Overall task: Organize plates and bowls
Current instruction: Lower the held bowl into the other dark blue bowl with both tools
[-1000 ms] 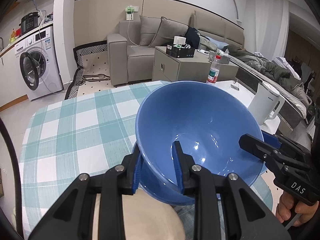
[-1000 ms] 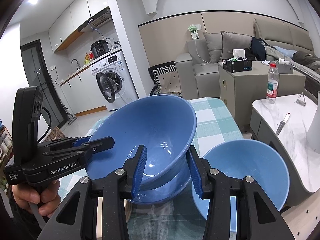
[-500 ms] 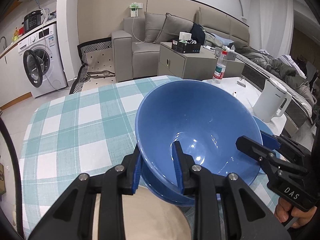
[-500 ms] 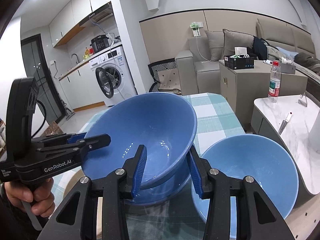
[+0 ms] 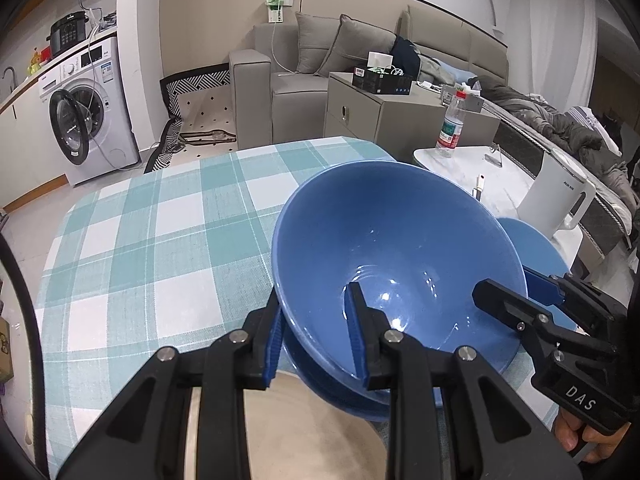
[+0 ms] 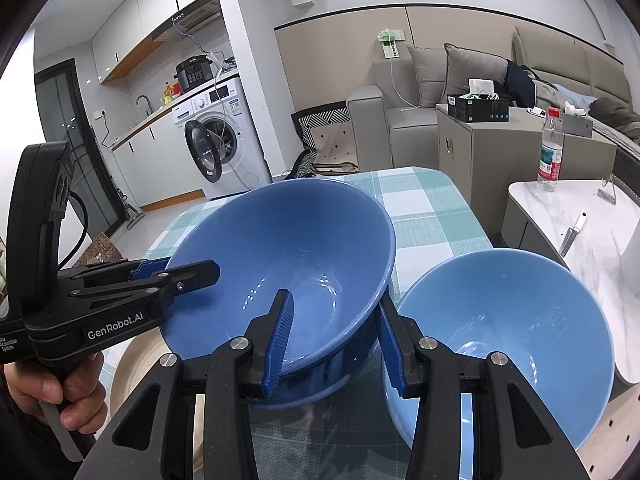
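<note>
Both-handed, the left gripper (image 5: 316,334) and right gripper (image 6: 332,338) clamp the tilted blue bowl's (image 5: 396,248) opposite rims, seemingly nested in another bowl.

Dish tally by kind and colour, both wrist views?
Dark blue bowls: 2 (upper dark blue bowl, lower dark blue bowl under it)
Light blue bowl: 1
Beige plate: 1
Total: 4

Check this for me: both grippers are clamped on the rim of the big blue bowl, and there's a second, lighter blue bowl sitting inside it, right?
Not quite. Both the left gripper and the right gripper do clamp the big blue bowl by its rim, but the lighter blue bowl sits beside it on the checked tablecloth, not inside it. The right wrist view shows this.
</note>
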Demonstrator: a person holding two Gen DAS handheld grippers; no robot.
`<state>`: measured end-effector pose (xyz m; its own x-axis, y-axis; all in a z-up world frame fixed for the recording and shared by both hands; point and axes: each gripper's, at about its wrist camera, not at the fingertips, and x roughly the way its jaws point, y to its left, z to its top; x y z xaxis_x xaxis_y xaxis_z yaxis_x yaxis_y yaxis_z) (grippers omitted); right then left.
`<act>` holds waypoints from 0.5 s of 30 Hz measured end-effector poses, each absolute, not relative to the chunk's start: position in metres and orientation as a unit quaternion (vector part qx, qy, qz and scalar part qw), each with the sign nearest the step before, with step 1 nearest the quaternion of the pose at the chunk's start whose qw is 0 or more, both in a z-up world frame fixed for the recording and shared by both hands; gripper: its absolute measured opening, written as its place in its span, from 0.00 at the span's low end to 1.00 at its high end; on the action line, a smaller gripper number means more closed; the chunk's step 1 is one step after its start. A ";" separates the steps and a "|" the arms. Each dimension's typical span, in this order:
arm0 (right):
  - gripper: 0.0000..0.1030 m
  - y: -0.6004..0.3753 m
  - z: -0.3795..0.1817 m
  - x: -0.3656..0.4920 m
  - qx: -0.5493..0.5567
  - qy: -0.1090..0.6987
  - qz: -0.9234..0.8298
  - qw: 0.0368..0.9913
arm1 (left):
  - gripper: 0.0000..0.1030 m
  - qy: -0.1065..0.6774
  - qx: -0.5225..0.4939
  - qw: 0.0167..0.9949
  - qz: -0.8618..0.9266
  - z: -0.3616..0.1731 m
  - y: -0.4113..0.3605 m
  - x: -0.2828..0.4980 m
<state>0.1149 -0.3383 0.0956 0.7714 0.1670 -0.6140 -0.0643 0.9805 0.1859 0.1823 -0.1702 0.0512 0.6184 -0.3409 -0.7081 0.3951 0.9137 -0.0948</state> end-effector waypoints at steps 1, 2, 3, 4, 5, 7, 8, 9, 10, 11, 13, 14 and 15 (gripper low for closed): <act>0.42 -0.338 0.095 0.116 0.076 0.334 0.061 0.938 | 0.26 0.387 0.035 0.899 -0.204 0.050 -0.170 0.183; 0.42 -0.338 0.094 0.117 0.075 0.335 0.061 0.937 | 0.26 0.388 0.034 0.898 -0.204 0.050 -0.169 0.183; 0.42 -0.337 0.094 0.117 0.075 0.335 0.060 0.937 | 0.26 0.388 0.035 0.898 -0.203 0.049 -0.170 0.183; 0.42 -0.336 0.093 0.117 0.073 0.336 0.060 0.937 | 0.26 0.389 0.035 0.898 -0.202 0.048 -0.169 0.184; 0.42 -0.336 0.092 0.118 0.071 0.336 0.059 0.937 | 0.26 0.390 0.035 0.898 -0.202 0.048 -0.170 0.183; 0.42 -0.334 0.091 0.119 0.066 0.338 0.057 0.937 | 0.26 0.391 0.037 0.897 -0.201 0.046 -0.169 0.184; 0.42 -0.333 0.091 0.119 0.064 0.338 0.057 0.937 | 0.26 0.392 0.038 0.897 -0.200 0.045 -0.169 0.184; 0.42 -0.331 0.090 0.119 0.062 0.339 0.056 0.937 | 0.26 0.393 0.039 0.897 -0.198 0.044 -0.169 0.184; 0.42 -0.330 0.089 0.119 0.060 0.341 0.056 0.937 | 0.26 0.393 0.041 0.897 -0.197 0.043 -0.169 0.184; 0.42 -0.329 0.089 0.119 0.058 0.342 0.055 0.936 | 0.26 0.394 0.042 0.897 -0.197 0.043 -0.169 0.184; 0.42 -0.326 0.086 0.120 0.054 0.345 0.055 0.935 | 0.26 0.396 0.044 0.896 -0.195 0.041 -0.168 0.185; 0.42 -0.325 0.085 0.120 0.053 0.346 0.055 0.935 | 0.26 0.397 0.044 0.896 -0.194 0.040 -0.168 0.185; 0.42 -0.324 0.085 0.121 0.052 0.346 0.055 0.935 | 0.26 0.398 0.044 0.896 -0.194 0.039 -0.168 0.185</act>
<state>0.1208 -0.3243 0.0851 0.7542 0.1387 -0.6418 -0.0670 0.9886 0.1348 0.1848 -0.1677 0.0393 0.6078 -0.3121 -0.7302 0.3822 0.9210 -0.0755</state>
